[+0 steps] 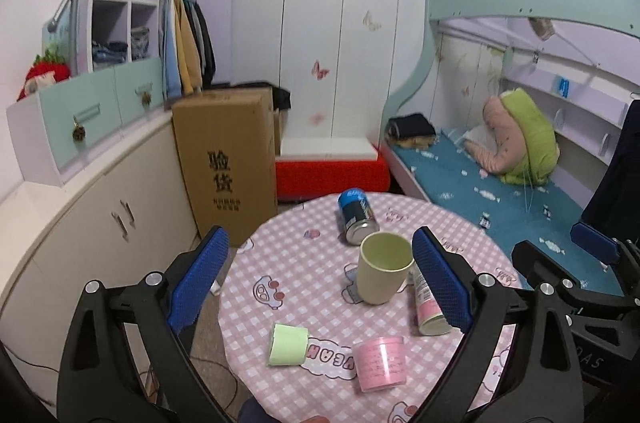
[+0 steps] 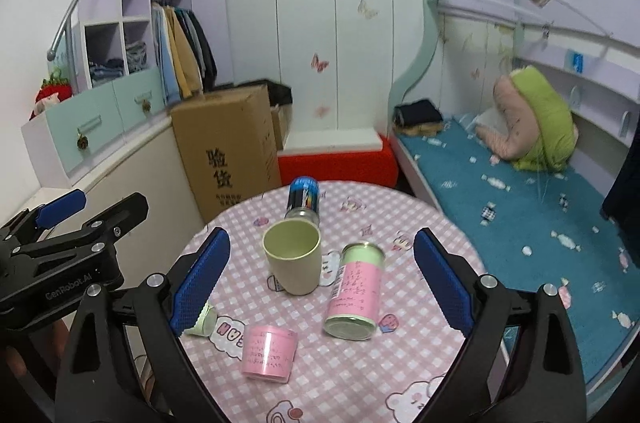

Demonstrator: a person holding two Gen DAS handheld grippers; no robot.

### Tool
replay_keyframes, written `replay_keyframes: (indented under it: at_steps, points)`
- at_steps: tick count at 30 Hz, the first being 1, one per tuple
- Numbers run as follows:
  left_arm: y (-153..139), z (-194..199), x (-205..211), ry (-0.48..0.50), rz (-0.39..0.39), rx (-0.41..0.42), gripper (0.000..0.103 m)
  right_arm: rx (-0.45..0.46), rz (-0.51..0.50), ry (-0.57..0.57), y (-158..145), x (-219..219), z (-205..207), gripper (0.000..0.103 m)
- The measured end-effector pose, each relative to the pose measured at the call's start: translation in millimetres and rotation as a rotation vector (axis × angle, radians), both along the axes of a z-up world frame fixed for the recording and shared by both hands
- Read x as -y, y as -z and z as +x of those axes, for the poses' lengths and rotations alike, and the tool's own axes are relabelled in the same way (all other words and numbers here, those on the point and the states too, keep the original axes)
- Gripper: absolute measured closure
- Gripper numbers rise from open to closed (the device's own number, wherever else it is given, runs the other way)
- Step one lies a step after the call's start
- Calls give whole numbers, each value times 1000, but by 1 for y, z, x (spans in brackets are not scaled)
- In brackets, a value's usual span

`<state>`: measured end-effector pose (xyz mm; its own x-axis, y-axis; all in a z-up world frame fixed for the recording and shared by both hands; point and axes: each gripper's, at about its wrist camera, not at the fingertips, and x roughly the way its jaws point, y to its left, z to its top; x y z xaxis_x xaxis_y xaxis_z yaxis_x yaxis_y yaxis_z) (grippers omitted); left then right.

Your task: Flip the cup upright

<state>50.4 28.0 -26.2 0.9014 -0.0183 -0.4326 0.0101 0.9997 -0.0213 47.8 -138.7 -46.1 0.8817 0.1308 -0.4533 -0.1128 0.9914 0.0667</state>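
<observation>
A pale green cup (image 1: 383,273) stands upright, mouth up, on the round pink-checked table (image 1: 304,263); it also shows in the right wrist view (image 2: 294,255). My left gripper (image 1: 320,283) is open and empty, held back from the cup, its blue pads wide apart. My right gripper (image 2: 320,287) is open and empty, also short of the cup. In the left wrist view the right gripper (image 1: 576,263) shows at the right edge. In the right wrist view the left gripper (image 2: 68,223) shows at the left edge.
A blue can (image 1: 357,216) lies on its side behind the cup. A pink-and-green can (image 2: 354,291) lies to its right. A pink tub (image 1: 380,363) and a small green cup (image 1: 289,344) lie near the front. A cardboard box (image 1: 226,159) and a bed (image 1: 500,191) flank the table.
</observation>
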Motion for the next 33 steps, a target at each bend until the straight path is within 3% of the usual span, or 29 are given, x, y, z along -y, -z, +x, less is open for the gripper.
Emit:
replay_keyframes:
  at_steps: [14, 17, 33]
  points:
    - [-22, -54, 14, -4, 27, 127, 7, 109, 9, 27, -17, 9, -54, 13]
    - [-21, -55, 15, -6, 29, 136, 7, 112, 9, 41, -15, 10, -57, 7]
    - [-15, -44, 11, -3, 32, 123, 7, 110, 11, 41, -11, 14, -53, 7]
